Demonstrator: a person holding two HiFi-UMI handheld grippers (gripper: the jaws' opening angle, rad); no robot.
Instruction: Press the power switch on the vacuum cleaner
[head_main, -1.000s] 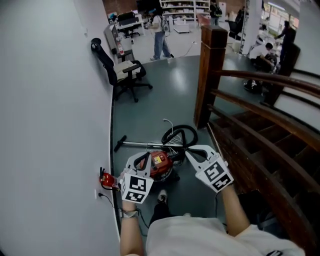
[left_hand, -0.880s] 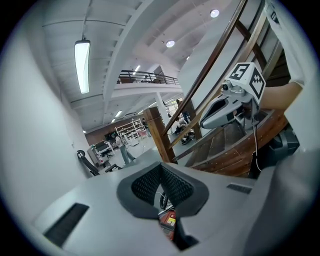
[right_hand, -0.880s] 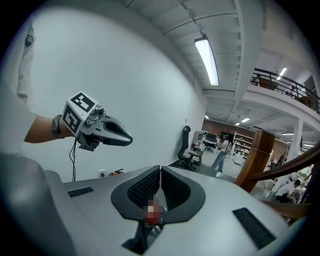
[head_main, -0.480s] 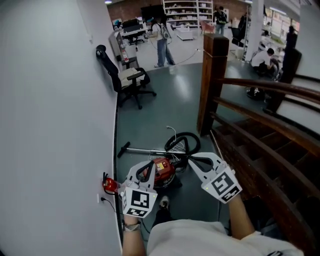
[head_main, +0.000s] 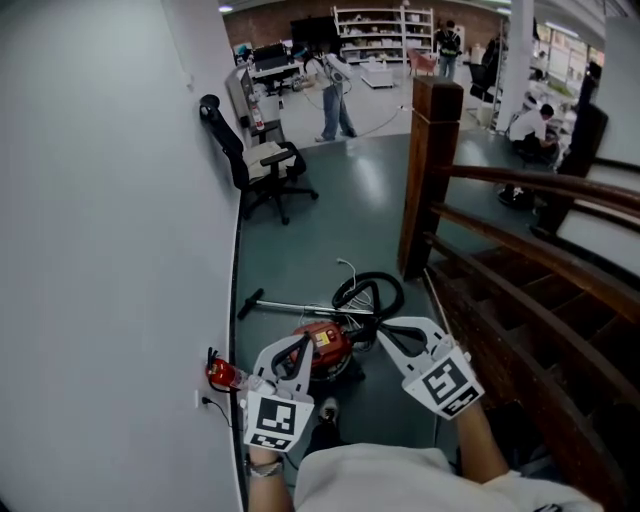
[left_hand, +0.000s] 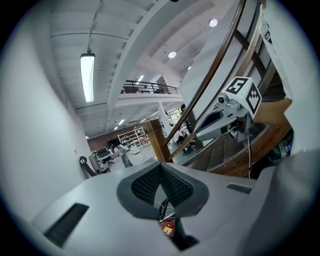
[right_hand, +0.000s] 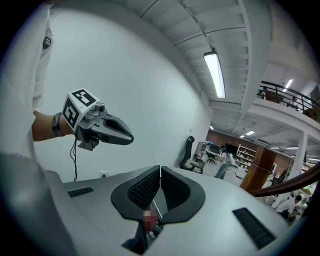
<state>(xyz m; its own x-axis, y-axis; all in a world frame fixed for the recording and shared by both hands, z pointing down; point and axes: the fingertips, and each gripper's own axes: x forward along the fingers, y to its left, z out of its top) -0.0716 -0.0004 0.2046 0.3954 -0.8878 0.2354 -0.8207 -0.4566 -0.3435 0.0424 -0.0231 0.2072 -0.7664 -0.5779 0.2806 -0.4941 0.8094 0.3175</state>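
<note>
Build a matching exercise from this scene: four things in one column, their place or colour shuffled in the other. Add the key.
Things
1. vacuum cleaner
2. office chair
3. wooden post
4. hose

Descriptions
A. against the white wall
B. black loop on the floor, near the post's foot
C. red body, low on the floor
D. upright, at the end of the stair railing

Pairs: 1-C, 2-A, 3-D, 4-B
</note>
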